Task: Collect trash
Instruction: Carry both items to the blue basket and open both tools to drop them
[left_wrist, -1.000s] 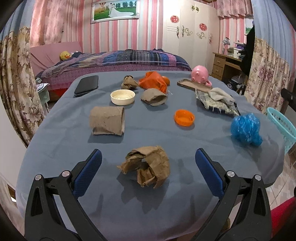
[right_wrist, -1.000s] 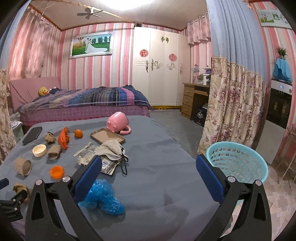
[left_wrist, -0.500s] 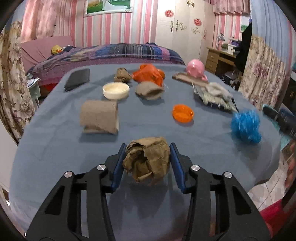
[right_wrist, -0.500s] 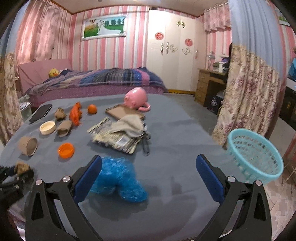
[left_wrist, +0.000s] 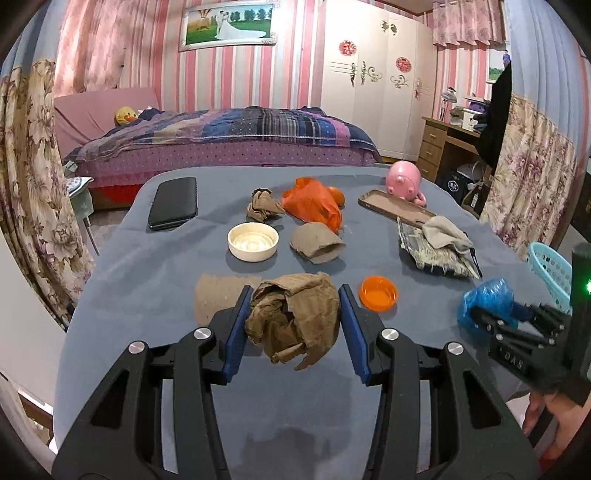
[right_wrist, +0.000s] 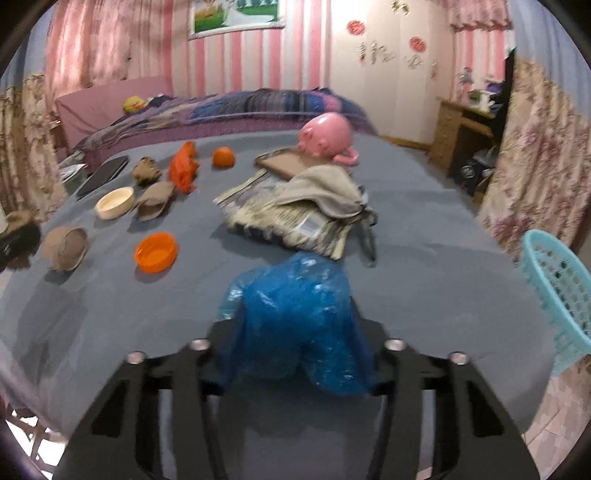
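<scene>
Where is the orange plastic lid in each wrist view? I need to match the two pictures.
Left wrist: orange lid sits right of centre, just right of the crumpled brown paper in the left gripper.
Right wrist: orange lid lies left of centre.
Shared landmark: the white dish beyond it.

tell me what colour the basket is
Light teal, a mesh-sided basket; it shows best in the right wrist view.

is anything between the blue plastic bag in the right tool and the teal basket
Nothing visible: the blue plastic bag sits in the right tool, and only bare grey tablecloth lies toward the teal basket off the table's right edge.
</scene>
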